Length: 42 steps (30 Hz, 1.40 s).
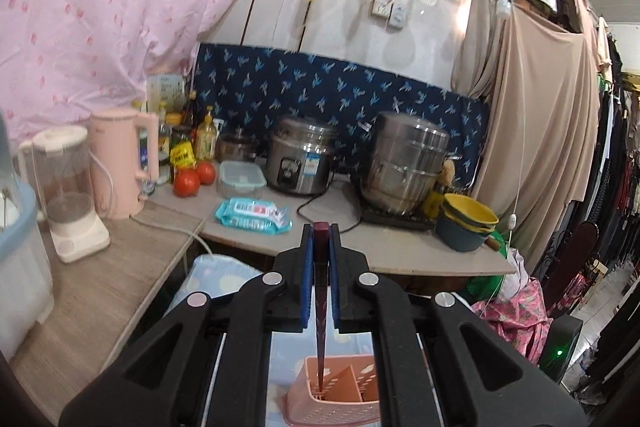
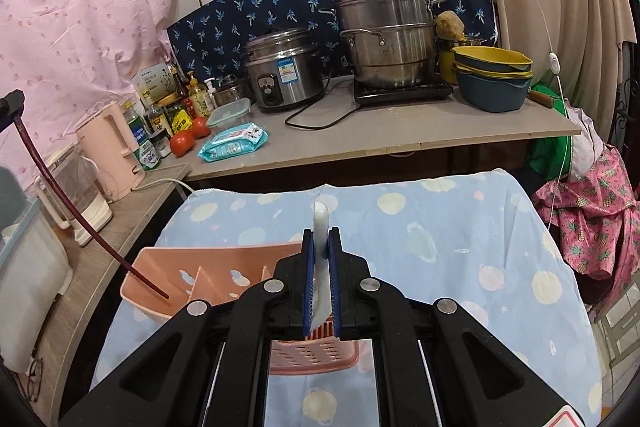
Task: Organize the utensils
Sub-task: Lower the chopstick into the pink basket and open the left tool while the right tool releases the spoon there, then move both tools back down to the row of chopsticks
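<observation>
Between the blue pads of the left gripper (image 1: pixel 321 231) a dark red chopstick (image 1: pixel 320 307) is pinched near its blunt top, hanging point-down so its tip reaches into an end compartment of the pink slotted utensil caddy (image 2: pixel 160 275) — held high, I judge, so it can drop in upright. The right gripper (image 2: pixel 321 235) is clamped on a white spoon (image 2: pixel 321 223), which stands on edge in the jaws directly over the caddy's other end, seemingly ready for its own slot. The caddy sits on a blue patterned cloth (image 2: pixel 440 247) covering the near table. Beyond, on the counter, lie a teal pack of wipes (image 2: pixel 234 143), two tomatoes (image 2: pixel 190 135), a rice cooker (image 2: pixel 284 71) and a stacked steel steamer (image 2: pixel 384 35) — their labels are too small to read.
</observation>
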Tool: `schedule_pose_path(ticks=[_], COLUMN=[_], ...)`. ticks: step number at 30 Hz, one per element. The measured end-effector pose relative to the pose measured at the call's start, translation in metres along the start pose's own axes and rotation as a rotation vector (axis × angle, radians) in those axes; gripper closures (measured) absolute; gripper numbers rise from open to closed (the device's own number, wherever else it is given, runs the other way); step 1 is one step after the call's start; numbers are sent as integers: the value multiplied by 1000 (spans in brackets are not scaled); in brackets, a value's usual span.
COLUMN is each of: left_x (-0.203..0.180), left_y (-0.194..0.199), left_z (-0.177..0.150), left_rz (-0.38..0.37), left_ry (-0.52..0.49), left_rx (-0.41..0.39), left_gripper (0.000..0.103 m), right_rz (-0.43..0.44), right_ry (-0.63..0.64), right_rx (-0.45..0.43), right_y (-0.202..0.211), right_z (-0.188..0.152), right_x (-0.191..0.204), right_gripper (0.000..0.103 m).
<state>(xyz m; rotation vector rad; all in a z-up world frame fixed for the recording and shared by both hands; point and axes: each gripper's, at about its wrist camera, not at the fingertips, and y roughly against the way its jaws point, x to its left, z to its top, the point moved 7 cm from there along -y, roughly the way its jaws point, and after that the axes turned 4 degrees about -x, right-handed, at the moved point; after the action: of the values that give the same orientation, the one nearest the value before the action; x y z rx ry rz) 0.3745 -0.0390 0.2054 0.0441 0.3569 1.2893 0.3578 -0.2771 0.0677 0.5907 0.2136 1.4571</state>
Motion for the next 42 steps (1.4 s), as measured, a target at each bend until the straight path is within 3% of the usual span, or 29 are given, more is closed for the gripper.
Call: schedule_pose_path(ticks=[5, 7, 8, 10, 12, 13, 20, 30, 42], left_x=[17, 23, 25, 28, 32, 33, 43, 69, 78], left_y=[-17, -18, -16, -11, 2, 8, 48, 101, 143], left_z=[-30, -38, -41, -45, -48, -51, -99, -199, -265], left_rz=[20, 29, 39, 60, 89, 96, 125, 195, 246], left_ry=[26, 41, 42, 36, 28, 17, -18, -39, -36], left_rx=[75, 92, 93, 89, 65, 57, 127, 287, 384], left_gripper=[96, 94, 92, 62, 48, 47, 39, 39, 39], right_rz=[-6, -34, -38, -46, -49, -48, -53, -100, -128], right_ry=[3, 13, 14, 4, 0, 0, -9, 26, 73], right_rx=[19, -1, -12, -37, -54, -56, -58, 38, 127], right_y=[-9, -3, 1, 12, 25, 32, 85, 128, 155], right_z=[-12, -12, -12, -12, -14, -16, -52, -140, -214], right_x=[-4, -6, -6, -9, -10, -11, -17, -23, -20], right_gripper=[94, 85, 75, 61, 54, 54, 42, 42, 42])
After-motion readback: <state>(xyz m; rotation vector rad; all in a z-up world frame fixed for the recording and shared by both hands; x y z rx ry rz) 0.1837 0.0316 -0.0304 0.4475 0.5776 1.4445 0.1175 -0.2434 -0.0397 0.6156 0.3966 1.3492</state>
